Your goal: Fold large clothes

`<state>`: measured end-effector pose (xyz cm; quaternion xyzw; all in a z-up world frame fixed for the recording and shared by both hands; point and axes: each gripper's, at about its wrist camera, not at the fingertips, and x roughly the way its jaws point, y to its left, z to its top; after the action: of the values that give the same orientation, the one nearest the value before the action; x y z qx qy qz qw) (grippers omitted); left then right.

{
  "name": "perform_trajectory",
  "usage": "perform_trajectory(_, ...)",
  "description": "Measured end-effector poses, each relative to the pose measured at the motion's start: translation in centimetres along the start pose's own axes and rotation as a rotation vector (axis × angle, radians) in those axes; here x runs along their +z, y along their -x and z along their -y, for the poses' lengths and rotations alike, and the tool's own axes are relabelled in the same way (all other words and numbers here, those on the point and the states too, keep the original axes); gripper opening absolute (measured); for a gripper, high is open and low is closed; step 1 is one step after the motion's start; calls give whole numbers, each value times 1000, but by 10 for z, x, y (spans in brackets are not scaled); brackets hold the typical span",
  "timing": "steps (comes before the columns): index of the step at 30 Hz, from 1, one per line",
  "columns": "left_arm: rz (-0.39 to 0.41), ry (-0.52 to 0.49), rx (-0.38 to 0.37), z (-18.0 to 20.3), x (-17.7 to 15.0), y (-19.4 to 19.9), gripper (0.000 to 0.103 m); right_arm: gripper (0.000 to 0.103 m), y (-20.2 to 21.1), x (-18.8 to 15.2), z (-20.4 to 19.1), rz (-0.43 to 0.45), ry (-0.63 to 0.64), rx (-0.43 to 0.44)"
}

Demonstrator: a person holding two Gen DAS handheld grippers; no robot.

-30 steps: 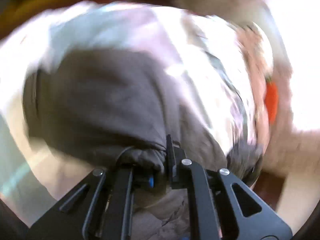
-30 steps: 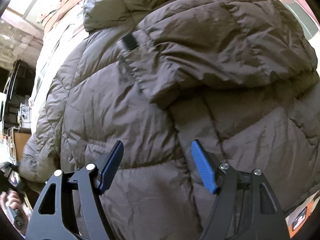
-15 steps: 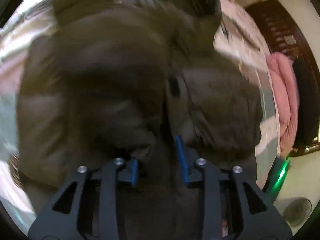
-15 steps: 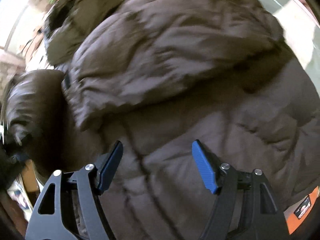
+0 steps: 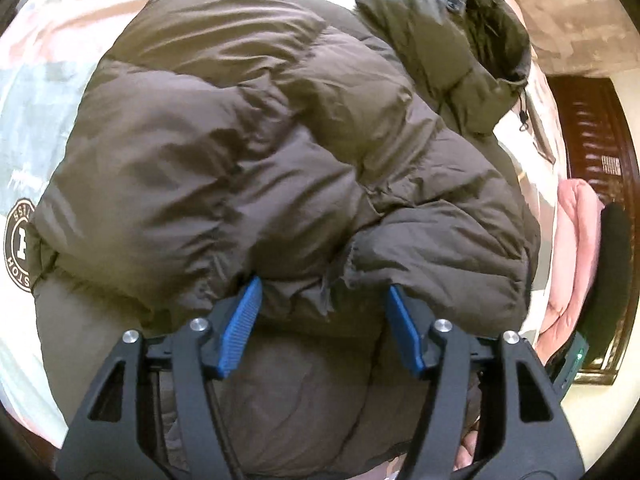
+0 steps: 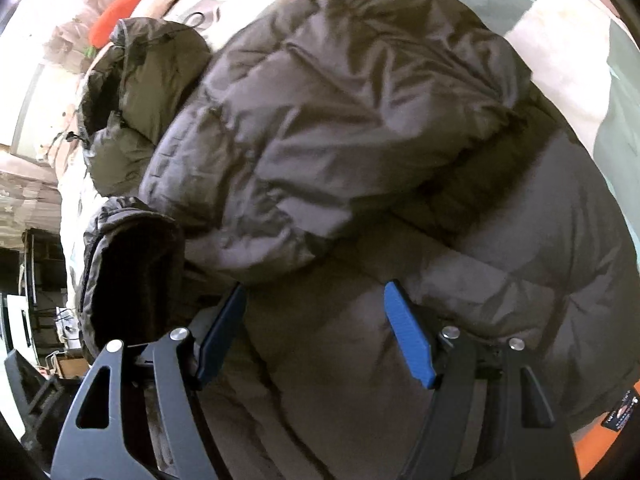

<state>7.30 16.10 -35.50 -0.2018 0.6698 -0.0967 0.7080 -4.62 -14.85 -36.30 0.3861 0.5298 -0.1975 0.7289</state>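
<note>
A large dark brown puffer jacket (image 5: 248, 152) lies on a bed, both sleeves folded across its body and its hood (image 5: 452, 40) at the far end. My left gripper (image 5: 322, 300) is open and empty, its blue pads just above the jacket by a sleeve cuff (image 5: 436, 256). In the right wrist view the same jacket (image 6: 360, 120) fills the frame, with the hood (image 6: 136, 92) at upper left. My right gripper (image 6: 314, 312) is open and empty just above the jacket's lower body.
The jacket rests on a pale patterned bed cover (image 5: 36, 92) with a round logo (image 5: 18, 244). A pink quilt (image 5: 576, 248) and dark wooden furniture (image 5: 592, 128) stand to the right. An orange item (image 6: 124, 4) lies beyond the hood. Shelving (image 6: 36, 280) is at left.
My left gripper carried a sleeve over the jacket, laid it on the body and opened. My right gripper stayed open while its view swung across the jacket.
</note>
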Motion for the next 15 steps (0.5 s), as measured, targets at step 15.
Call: perform_trajectory(15,8,69,-73,-20,1,24,72,82,-1,18,-38,63,7,150)
